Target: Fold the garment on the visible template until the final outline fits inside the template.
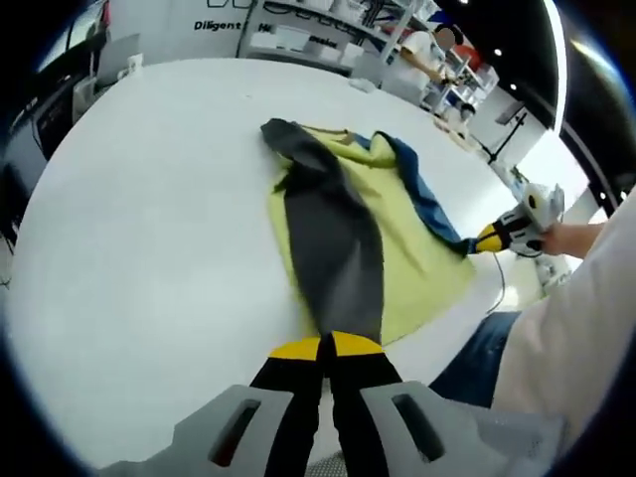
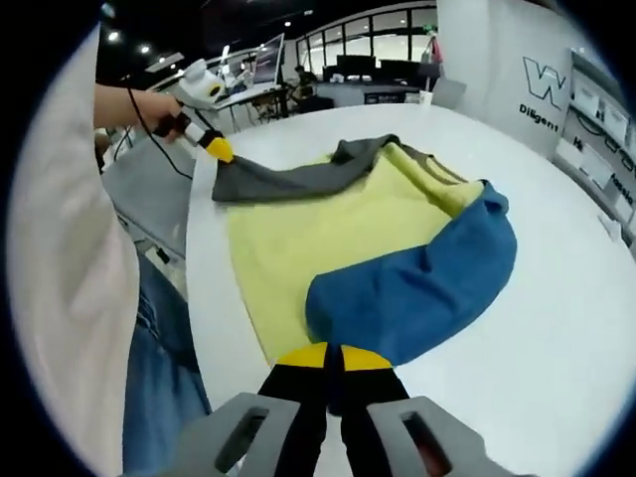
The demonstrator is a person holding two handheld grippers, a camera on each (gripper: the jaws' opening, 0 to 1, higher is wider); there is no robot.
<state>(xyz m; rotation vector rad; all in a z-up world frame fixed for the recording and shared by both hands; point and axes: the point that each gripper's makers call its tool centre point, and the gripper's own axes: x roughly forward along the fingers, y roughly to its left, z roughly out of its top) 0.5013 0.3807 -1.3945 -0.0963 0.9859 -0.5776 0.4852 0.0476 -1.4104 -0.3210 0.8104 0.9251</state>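
- The garment (image 2: 348,248) lies spread on the white surface (image 1: 149,199), a yellow body with one grey sleeve and one blue sleeve.
- Left tongs (image 1: 326,347), in the left gripper view: yellow tips pressed together, pinching the end of the grey sleeve (image 1: 333,238), which runs away across the yellow cloth.
- Right tongs (image 2: 334,357), in the right gripper view: tips closed too, clamped on the edge of the blue sleeve (image 2: 417,278), which is folded over the yellow part.
- Across the cloth in the right gripper view, the left tongs show at the grey sleeve's far end, held by a hand (image 2: 149,107).
- In the left gripper view the right tongs sit at the tip of the blue strip near the surface's edge.
- The person stands at that edge: pale top (image 2: 70,298), blue jeans (image 2: 159,368).
- Room around: white shelving (image 1: 328,30) with boxes, a wall with dark lettering (image 2: 542,94), desks with monitors (image 2: 268,60), dark ceiling with spotlights.
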